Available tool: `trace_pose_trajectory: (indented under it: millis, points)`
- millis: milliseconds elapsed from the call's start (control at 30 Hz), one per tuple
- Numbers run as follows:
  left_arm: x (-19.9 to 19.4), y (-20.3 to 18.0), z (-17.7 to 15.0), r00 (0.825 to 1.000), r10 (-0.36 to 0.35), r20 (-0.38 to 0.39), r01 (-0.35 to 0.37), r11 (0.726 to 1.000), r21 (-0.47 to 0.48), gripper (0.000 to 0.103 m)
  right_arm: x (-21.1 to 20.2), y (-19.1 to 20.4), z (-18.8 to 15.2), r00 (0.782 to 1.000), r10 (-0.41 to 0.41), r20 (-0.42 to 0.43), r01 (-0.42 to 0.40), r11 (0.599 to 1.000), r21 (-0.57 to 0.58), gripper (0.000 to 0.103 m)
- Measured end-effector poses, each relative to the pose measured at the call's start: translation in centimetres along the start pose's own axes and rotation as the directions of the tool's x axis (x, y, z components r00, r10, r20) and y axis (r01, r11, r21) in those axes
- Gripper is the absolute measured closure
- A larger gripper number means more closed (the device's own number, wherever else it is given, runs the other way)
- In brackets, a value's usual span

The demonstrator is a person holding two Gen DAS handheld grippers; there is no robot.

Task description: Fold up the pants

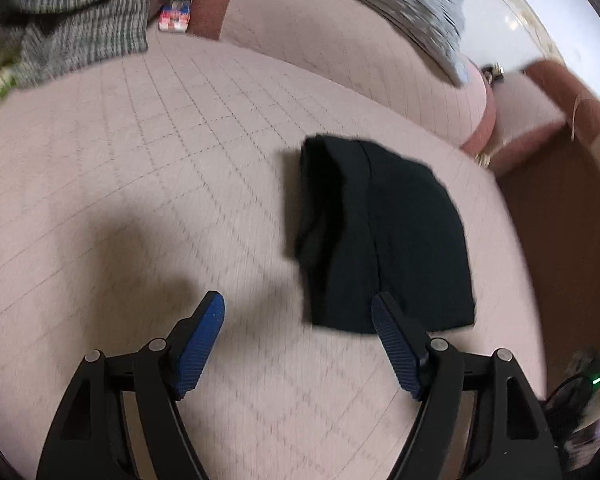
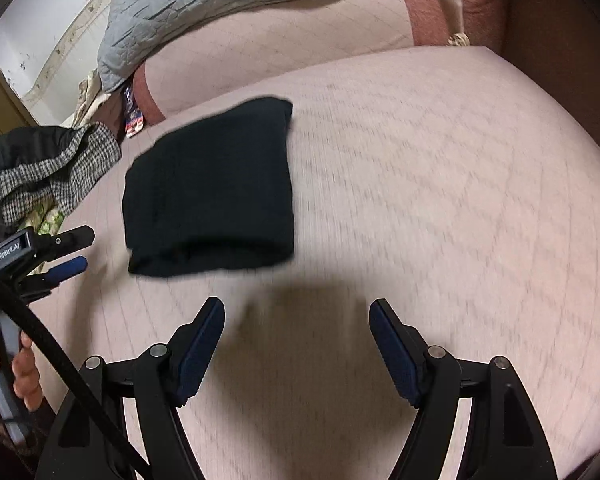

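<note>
The black pants (image 1: 384, 236) lie folded into a small, thick rectangle on the pink quilted sofa seat (image 1: 140, 184). In the left wrist view my left gripper (image 1: 298, 304) is open, hovering just short of the bundle's near edge; its right finger overlaps that edge in the picture, with nothing between the pads. In the right wrist view the same pants (image 2: 212, 188) sit to the upper left, and my right gripper (image 2: 296, 308) is open over bare seat (image 2: 440, 200), apart from the fabric. The left gripper (image 2: 70, 250) shows at the left edge there, held by a hand (image 2: 24, 372).
A grey checked garment (image 1: 80, 28) and dark clothes are heaped at the seat's far left. A grey quilted blanket (image 2: 204, 4) drapes over the back cushion (image 2: 292, 48). A small colourful packet (image 1: 175, 16) lies by the cushion. The sofa's brown arm (image 1: 560, 208) borders the right side.
</note>
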State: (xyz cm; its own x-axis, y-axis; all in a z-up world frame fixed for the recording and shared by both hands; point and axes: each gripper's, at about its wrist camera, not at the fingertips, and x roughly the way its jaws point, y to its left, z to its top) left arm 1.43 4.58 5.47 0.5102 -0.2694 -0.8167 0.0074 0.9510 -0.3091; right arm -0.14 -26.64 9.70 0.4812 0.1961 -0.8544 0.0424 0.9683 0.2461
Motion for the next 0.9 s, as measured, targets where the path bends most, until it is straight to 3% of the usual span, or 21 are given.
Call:
trace_pose_trajectory:
  millis: [167,367,900]
  points:
    - [-3.0,-3.2,-3.8,0.983,0.139,0.119,-0.151,0.984,0.099,0.026,-1.6,0.8,-3.2,0.999,-0.047,0.025,0.048,0.998,-0.034,0.023]
    - [-4.6,-5.7,-5.8,0.971,0.18,0.156,-0.209,0.959,0.191,0.022,-3.3,1.7,-4.0,0.997,-0.043,0.067,0.047,0.998,-0.047,0.023]
    - [-4.3,-6.5,-7.3,0.98,0.17,0.106,-0.19,0.956,0.223,0.022,-4.1,2.9,-4.8,0.995,-0.059,0.074,0.066,0.994,-0.083,0.022]
